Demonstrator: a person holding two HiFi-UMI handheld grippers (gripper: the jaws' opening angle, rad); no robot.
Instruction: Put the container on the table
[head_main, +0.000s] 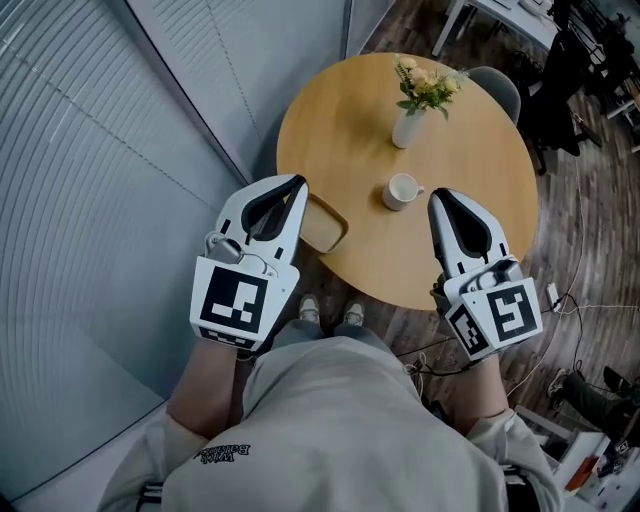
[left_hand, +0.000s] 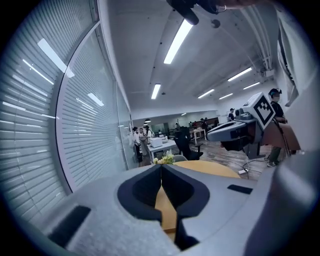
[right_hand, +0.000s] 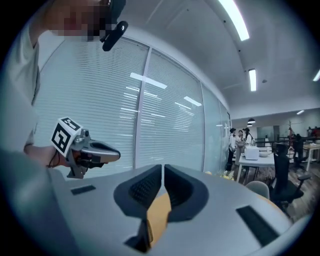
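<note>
Container (head_main: 325, 226): tan, shallow, rounded-square, open top up, empty, lying flat on round wood bench (head_main: 345, 125) at near-left edge, left side partly occluded.

Container (head_main: 325, 228) perhaps on table (head_main: 350, 130), near cup (head_main: 401, 191)

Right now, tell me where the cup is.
In the head view, the cup stands at the middle of the table, just nearer you than the vase and left of the right claw.
</note>
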